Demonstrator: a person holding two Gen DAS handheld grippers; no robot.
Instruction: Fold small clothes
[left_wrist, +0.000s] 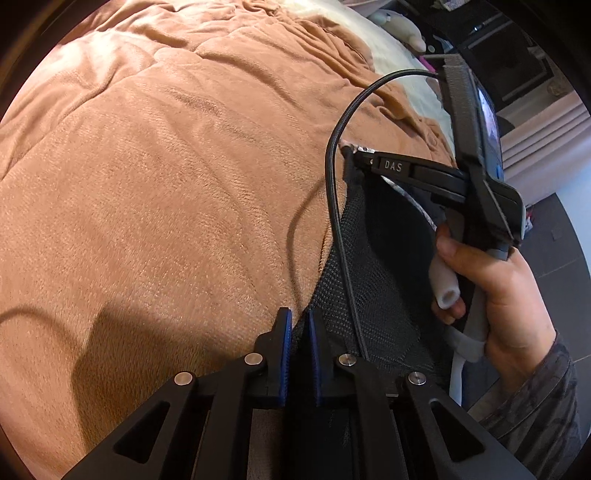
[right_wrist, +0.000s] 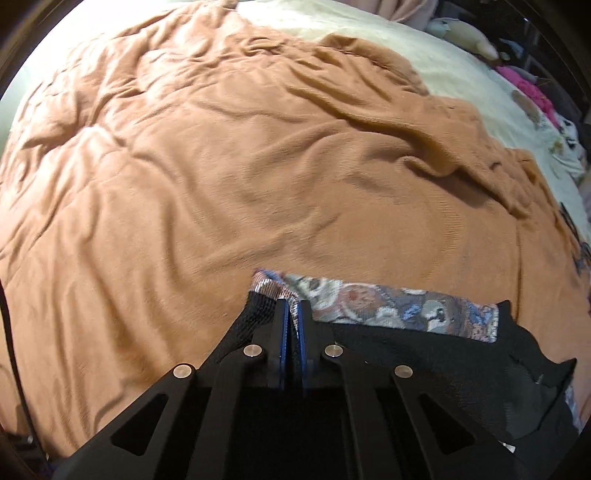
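Both grippers are closed on a small black mesh garment with a flowered band along one edge, held just above the near edge of a bed covered by an orange blanket. The left gripper has its jaws drawn nearly together on a black corner of the cloth, and the right gripper pinches the corner where the flowered band begins, with only a thin fold of fabric between its blue pads. That shallow bite looks like the main risk: a sideways tug to spread the garment could pull the open mesh free, and the piece would drop in a heap at the bed's near edge or slide off it. A black cable from the right tool loops across the cloth in the left view, so it could snag the mesh or get trapped inside a fold. The blanket is rumpled and plush, which may drag at the fabric and skew any crease laid on it.
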